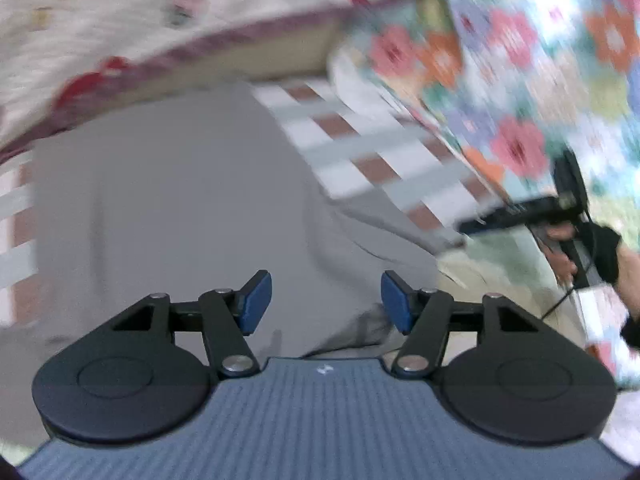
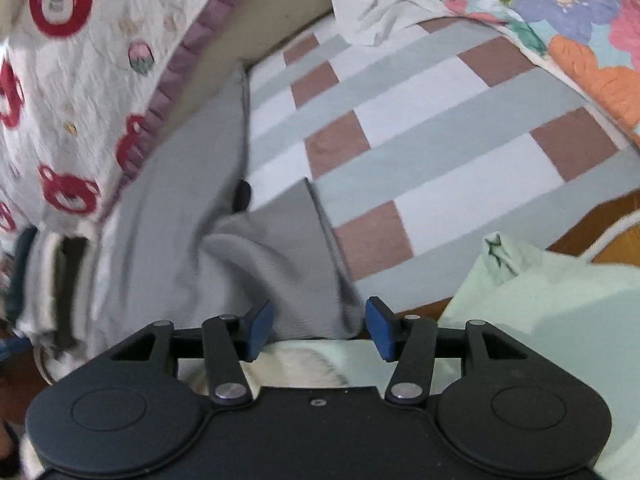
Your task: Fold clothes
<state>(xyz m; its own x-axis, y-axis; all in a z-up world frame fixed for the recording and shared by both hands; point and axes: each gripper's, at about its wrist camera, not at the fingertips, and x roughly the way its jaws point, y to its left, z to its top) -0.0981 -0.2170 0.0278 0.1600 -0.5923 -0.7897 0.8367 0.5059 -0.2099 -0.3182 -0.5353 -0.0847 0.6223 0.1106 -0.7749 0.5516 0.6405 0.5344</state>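
Grey garment dead ahead of both claws

Grey garment (image 2: pixel 180 216) lies on the checked bedsheet (image 2: pixel 440 128), long axis running away from right claw (image 2: pixel 320 326), jaws spread, bunched end between them. Left claw (image 1: pixel 326 302) spread, empty, above cloth.

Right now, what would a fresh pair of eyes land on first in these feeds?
The grey garment spread over the checked bedsheet, a bunched fold of it lying between the open right gripper fingers. To the left hangs a white blanket with red bears; a bright floral quilt fills the far right.
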